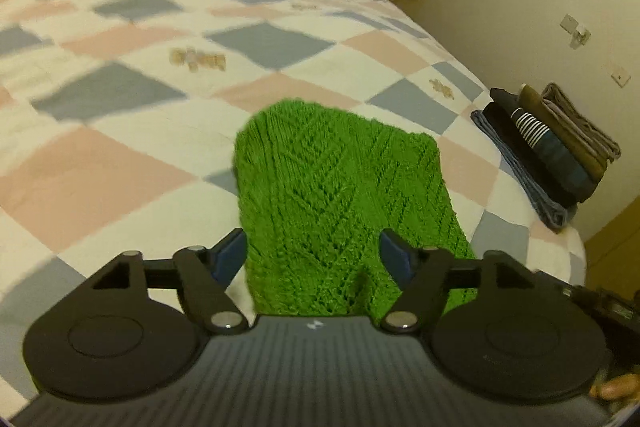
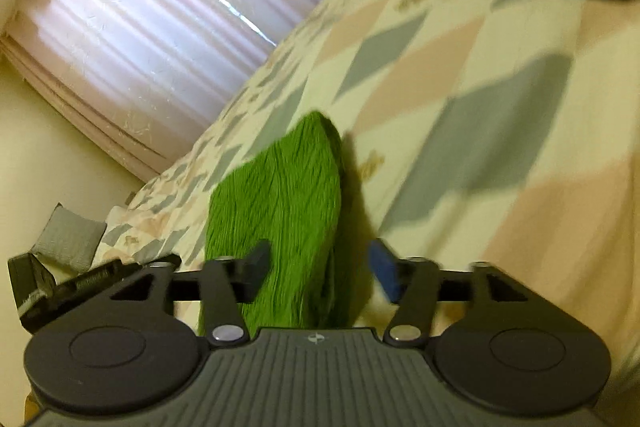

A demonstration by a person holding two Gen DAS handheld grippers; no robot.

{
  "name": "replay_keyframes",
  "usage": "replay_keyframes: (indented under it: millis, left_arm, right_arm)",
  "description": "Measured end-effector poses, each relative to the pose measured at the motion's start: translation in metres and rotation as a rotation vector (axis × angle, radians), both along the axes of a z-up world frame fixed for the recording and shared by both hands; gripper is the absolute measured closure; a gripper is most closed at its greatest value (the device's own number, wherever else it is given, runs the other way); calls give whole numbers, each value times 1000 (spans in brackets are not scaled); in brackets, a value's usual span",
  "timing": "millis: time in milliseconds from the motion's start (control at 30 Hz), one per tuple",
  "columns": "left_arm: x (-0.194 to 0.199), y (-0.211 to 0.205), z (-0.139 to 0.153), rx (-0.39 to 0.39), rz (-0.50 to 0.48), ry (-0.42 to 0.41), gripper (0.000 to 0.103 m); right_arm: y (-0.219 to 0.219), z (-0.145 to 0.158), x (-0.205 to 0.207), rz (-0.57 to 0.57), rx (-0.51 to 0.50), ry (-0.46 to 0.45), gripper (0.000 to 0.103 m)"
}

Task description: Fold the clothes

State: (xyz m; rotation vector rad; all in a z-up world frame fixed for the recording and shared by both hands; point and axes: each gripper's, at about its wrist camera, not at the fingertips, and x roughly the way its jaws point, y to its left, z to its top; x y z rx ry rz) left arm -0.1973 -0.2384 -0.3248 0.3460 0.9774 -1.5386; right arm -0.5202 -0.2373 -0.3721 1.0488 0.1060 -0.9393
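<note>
Checkered bed point(image 1: 120, 167) beneath both grippers. Green knit garment point(image 1: 340, 195) on it, long axis running straight ahead from the left gripper point(image 1: 312, 255), jaws spread wide around its near end. Right gripper point(image 2: 316, 271) likewise spread, garment between its fingers.

Bed with checkered quilt point(image 1: 160, 39), green knit garment point(image 1: 340, 195) on it, folded clothes stack point(image 1: 548, 151) near edge

The green garment point(image 1: 344, 203) is open, lacy knit yarn, matt and rough. The bed point(image 1: 132, 155) carries smooth printed cotton-like cloth. The left gripper point(image 1: 312, 259) is matt black plastic, ribbed on its body, with shiny metal pivot pins; the curtain point(image 2: 160, 27) is thin sheer cloth.
</note>
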Motion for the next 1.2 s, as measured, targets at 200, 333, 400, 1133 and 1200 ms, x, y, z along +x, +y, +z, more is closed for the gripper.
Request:
replay_keyframes:
  millis: [200,333,400,1133,1200]
  left_arm:
    - [-7,-14,-24,12,36,-31,77]
    - [0,-3,-27,-31,76,-55,85]
    - [6,6,-21,-47,81,-69,86]
    - [-19,-107,-52,-44,-49,-242,100]
    - [-16,-99,-39,-43,-37,-233,100]
  right_arm:
    - [-29,-25,32,59,46,50,70]
    - [-44,-37,51,98,67,94,69]
    - [-47,-29,51,100,47,135,46]
    - [-163,-36,113,273,-247,402,87]
    - [-160,-30,110,254,-240,399,87]
